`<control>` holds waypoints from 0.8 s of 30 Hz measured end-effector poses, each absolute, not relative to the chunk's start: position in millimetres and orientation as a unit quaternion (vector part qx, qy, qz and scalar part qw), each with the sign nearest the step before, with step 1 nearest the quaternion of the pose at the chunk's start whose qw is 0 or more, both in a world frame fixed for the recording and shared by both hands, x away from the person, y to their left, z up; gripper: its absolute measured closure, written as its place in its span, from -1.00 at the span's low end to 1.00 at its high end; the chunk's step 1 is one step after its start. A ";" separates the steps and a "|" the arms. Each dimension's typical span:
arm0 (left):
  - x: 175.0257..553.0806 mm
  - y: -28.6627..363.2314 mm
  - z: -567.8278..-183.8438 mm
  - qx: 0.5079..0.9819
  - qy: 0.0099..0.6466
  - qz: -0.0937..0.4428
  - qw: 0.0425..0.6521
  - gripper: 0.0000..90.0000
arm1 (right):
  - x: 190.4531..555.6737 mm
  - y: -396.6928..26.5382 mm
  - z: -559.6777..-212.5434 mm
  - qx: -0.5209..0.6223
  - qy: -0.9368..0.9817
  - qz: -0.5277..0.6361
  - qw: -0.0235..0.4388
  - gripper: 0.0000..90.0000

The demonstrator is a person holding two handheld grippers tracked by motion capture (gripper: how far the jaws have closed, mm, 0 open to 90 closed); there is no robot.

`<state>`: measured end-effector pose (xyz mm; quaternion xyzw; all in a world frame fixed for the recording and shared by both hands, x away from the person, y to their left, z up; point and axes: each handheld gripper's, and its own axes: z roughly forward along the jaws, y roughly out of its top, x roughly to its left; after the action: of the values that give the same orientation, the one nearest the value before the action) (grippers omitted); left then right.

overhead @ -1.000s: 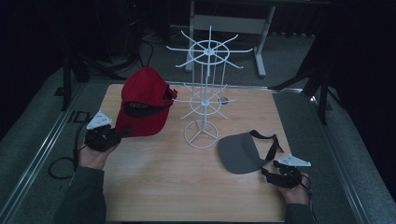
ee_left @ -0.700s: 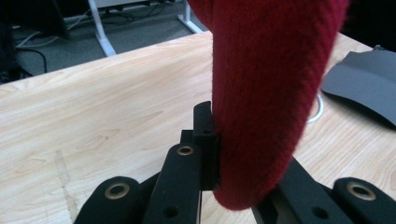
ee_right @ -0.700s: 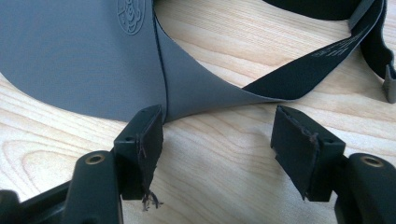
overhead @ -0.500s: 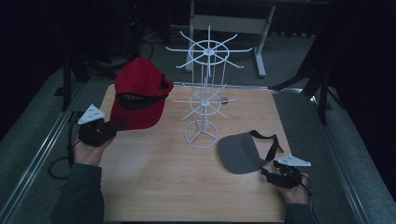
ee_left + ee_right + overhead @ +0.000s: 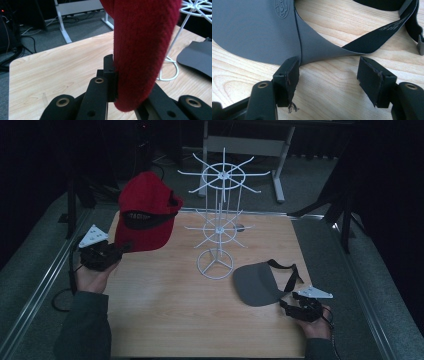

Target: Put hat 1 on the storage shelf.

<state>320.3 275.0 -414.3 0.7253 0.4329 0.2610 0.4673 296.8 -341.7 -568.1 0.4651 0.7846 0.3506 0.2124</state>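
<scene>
So the wooden table [image 5: 170, 310] is the biggest thing here, light grain, sitting on dark grey carpet with a metal rail along each side. Near the middle of it stands a white wire rack [image 5: 219, 215], two tiers of spokes fanning out from a thin pole, with a round ring base flat on the wood.

Next down is the red cap [image 5: 146, 212]. I've got it up off the table on my left side, beside the rack's left spokes and apart from them, brim hanging down toward my hand. My left tool [image 5: 123, 249] is clamped onto the brim edge; in the left gripper view the red fabric [image 5: 142, 50] runs right down between the jaws and they're squeezed tight against it, so that one's got a solid hold.

Then the grey visor [image 5: 257, 282], lying flat on the table to the right of the rack base, its black strap [image 5: 290, 272] looped out behind it. In the right gripper view there's a round embossed logo on the visor [image 5: 254, 30].

My right tool [image 5: 291, 308] is down at the table's near right, just beside the visor's edge. Its jaws are spread wide with nothing between them but bare wood; the left pad sits right at the visor's corner, and I can't tell if it's touching.
</scene>
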 end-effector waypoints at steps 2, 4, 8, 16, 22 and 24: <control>322.2 274.7 -410.4 0.723 0.432 0.265 0.469 0.90 | 296.9 -341.7 -568.2 0.465 0.785 0.351 0.213 -0.25; 324.4 274.6 -407.7 0.723 0.431 0.267 0.469 0.90 | 296.9 -341.7 -568.1 0.465 0.785 0.351 0.213 -0.25; 327.6 274.4 -404.1 0.722 0.432 0.270 0.469 0.90 | 296.8 -341.7 -568.0 0.465 0.785 0.350 0.212 -0.25; 332.6 273.1 -392.0 0.711 0.431 0.284 0.478 0.90 | 296.8 -341.7 -568.1 0.465 0.785 0.350 0.212 -0.25; 333.7 272.0 -383.3 0.707 0.426 0.291 0.484 0.90 | 296.9 -341.7 -568.2 0.464 0.785 0.351 0.213 -0.25; 335.0 271.6 -379.7 0.707 0.424 0.292 0.485 0.90 | 296.9 -341.7 -568.2 0.465 0.785 0.351 0.213 -0.25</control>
<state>335.0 271.6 -379.7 0.7066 0.4240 0.2925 0.4851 296.9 -341.7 -568.2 0.4645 0.7847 0.3509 0.2128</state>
